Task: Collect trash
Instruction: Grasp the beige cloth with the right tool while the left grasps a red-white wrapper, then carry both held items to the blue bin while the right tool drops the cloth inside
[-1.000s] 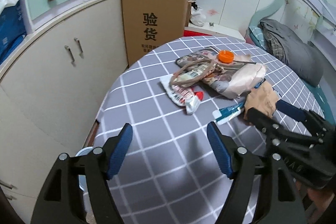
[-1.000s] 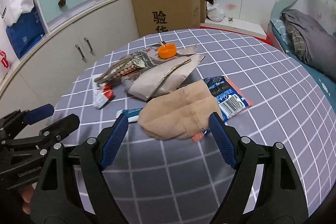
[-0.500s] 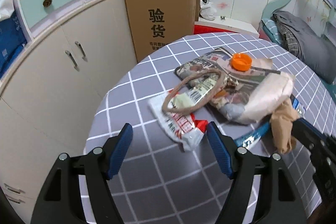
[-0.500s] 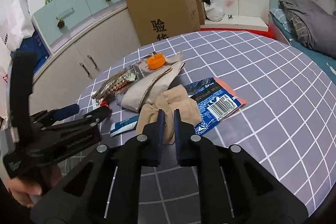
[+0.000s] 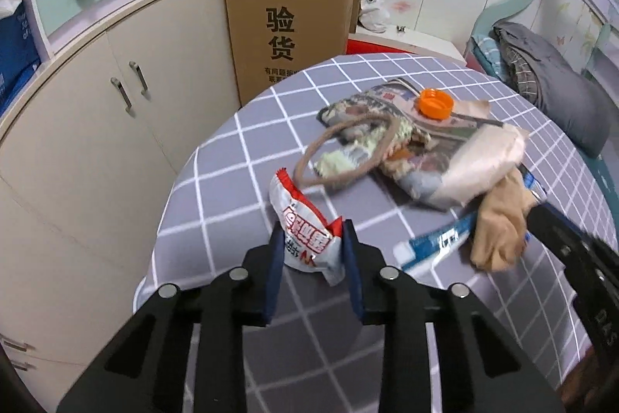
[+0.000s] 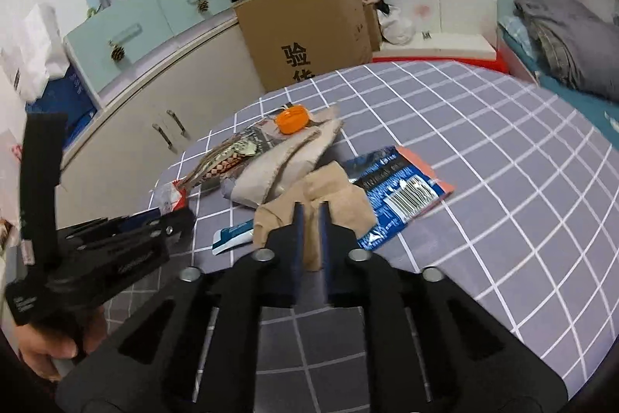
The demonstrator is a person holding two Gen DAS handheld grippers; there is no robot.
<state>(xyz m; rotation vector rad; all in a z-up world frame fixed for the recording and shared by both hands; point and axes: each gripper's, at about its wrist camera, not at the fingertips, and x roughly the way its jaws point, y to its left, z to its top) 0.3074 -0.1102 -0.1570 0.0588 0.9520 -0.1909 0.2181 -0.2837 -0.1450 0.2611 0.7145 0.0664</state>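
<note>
Bedroom, cream cabinets (image 5: 77,126) on the left with mint drawers above, a big cardboard box (image 5: 288,22) behind, a bed with grey bedding (image 5: 549,80) on the right. Round worktop (image 5: 240,188) with a grey cloth, white grid.

Left claw (image 5: 311,246): jaws have just been closing, now narrow, pads pressed on both sides of a white-and-red snack wrapper (image 5: 300,219) at the near left edge of the worktop. The wrapper's top sticks up out of the claw, its lower end hangs below the pads.

Right claw (image 6: 310,215): jaws have just been opening a bit, still narrow, with a fold of the tan stocking (image 6: 321,192) pinched between the pads. Stocking bunched, its far part lies on the worktop and over the edge of the blue foil wrapper (image 6: 402,184), which lies flat just right of the claw, barcode up. In the left wrist view the stocking (image 5: 499,223) hangs crumpled off the right claw's tip.

Just beyond both claws is the rest of the pile: a printed paper bag (image 5: 387,126) with rope handle, a beige bag (image 5: 479,165) on top of it, an orange bottle cap (image 5: 435,103) sitting on the pile's far side. A blue-and-white tube (image 5: 433,244) lies flat between the two claws, its far end under the stocking.

A person's hand (image 6: 50,343) grips the left tool's handle, seen at lower left in the right wrist view.
</note>
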